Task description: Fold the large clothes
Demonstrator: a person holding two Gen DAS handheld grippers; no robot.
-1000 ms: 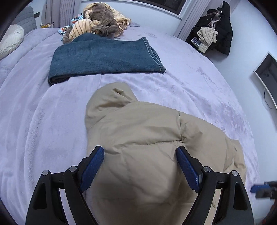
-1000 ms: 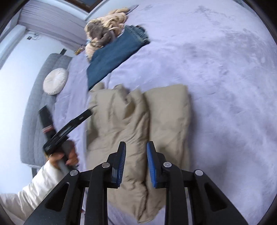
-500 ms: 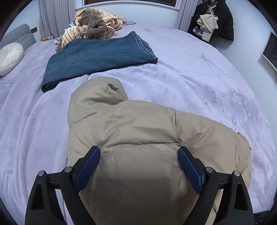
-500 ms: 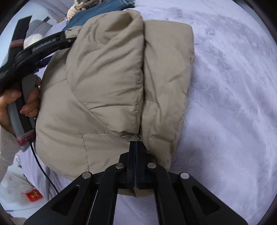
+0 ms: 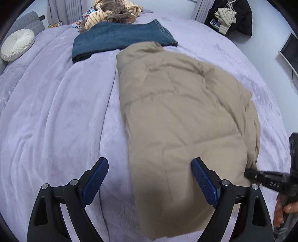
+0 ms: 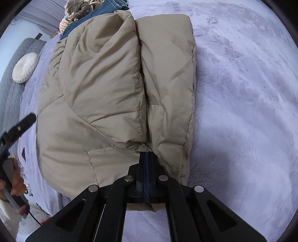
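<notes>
Jaws of the right gripper (image 6: pixel 147 158) are pinched on the near hem of the tan jacket (image 6: pixel 115 89), which lies lengthwise away on the bed (image 5: pixel 55 111); left gripper (image 5: pixel 149 178) has just been opening, wide, empty, straddling the jacket's left edge.

Tan jacket (image 5: pixel 182 119) blurred, bottom edge cropped in left wrist view; folded jeans (image 6: pixel 89 16) mostly hidden behind it in right.

The right gripper (image 6: pixel 147 158) is clamped on the near edge of the folded beige puffer jacket (image 6: pixel 111 89) on the lilac blanket (image 6: pixel 242 111).
</notes>
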